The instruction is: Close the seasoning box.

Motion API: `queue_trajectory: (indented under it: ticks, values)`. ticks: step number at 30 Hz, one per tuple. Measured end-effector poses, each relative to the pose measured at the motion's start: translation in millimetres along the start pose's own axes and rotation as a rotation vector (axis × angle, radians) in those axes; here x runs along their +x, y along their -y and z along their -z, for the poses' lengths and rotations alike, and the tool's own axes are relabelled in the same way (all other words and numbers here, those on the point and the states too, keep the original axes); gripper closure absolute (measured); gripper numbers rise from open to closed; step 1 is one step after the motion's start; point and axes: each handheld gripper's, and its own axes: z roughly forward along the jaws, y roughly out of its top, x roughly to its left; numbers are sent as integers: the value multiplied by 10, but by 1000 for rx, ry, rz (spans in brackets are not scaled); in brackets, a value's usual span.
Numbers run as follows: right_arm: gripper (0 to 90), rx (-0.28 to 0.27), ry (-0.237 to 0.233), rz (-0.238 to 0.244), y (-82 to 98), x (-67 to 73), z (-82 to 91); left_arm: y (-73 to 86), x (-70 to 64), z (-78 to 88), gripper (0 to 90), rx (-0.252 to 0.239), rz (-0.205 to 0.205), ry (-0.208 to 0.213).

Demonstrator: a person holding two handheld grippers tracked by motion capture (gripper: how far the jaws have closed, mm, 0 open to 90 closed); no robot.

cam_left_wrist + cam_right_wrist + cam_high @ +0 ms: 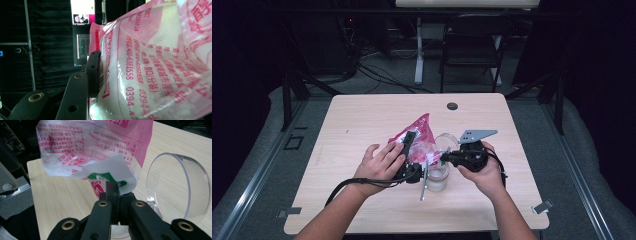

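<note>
Pink printed plastic bag [419, 136] of white powder, clamped by left tool [408, 150], corner pinched in right tool [113, 192]

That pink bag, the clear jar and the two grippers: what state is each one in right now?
pink bag: held up off the table, mouth open, white powder inside.
clear jar: upright on the table, lid off.
clear lid: tilted on edge beside the bag.
left gripper: clamped on the bag's side.
right gripper: shut, pinching the bag's torn edge.

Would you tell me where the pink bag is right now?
In the high view, the pink bag hangs mid-table between both grippers, above the clear jar.
</note>
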Motion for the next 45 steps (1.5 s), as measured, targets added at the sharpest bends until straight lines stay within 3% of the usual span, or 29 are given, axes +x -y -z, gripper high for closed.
queue_trajectory:
  ticks: [15, 30, 32, 45]
  values:
    - [900, 5, 2, 0, 3, -1, -4, -1, -10, -6, 662, 2, -4, -2]
    - [900, 23, 4, 14, 3, 25, -36, 71, -70, -39, 664, 45, 19, 50]
    - [900, 25, 3, 15, 2, 28, -35, 78, -64, -43, 664, 32, 14, 39]
    - [900, 24, -10, 19, -5, 39, -28, 110, -86, -52, 665, 38, 36, 60]
